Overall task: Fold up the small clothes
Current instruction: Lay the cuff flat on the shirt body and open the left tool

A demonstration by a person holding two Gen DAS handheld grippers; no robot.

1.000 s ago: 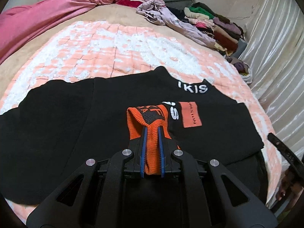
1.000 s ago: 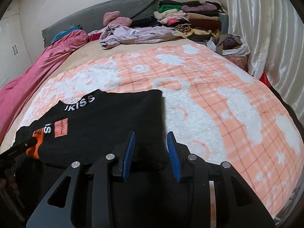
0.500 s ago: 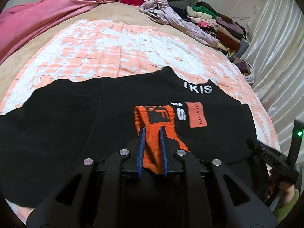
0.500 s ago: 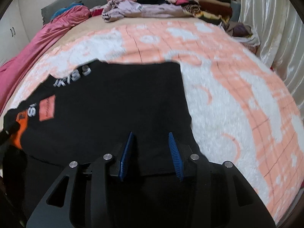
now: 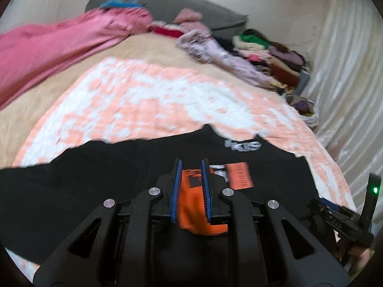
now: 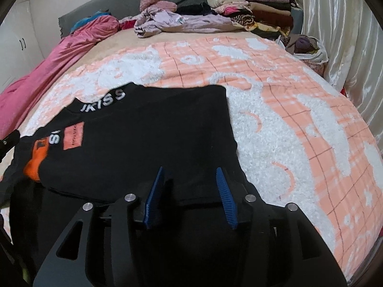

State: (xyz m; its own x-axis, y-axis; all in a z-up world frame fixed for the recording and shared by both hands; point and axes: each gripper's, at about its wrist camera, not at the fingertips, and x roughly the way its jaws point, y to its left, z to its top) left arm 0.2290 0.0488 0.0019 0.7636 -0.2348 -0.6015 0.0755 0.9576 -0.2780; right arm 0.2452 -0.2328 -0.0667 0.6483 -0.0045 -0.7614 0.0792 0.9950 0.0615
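Left wrist view is motion-blurred throughout, so we can't read the white lettering (image 5: 243, 145) on the black knit sweater (image 5: 95, 179) or the print on its orange rectangular patch (image 5: 239, 175). The sweater's near hem is hidden behind the gripper bodies in both views, and its left side is cut off by the frame edge. Far stack of folded clothes (image 6: 258, 7): single items too small for us to tell apart. Person's hand (image 5: 356, 253), lower right: only partly visible.
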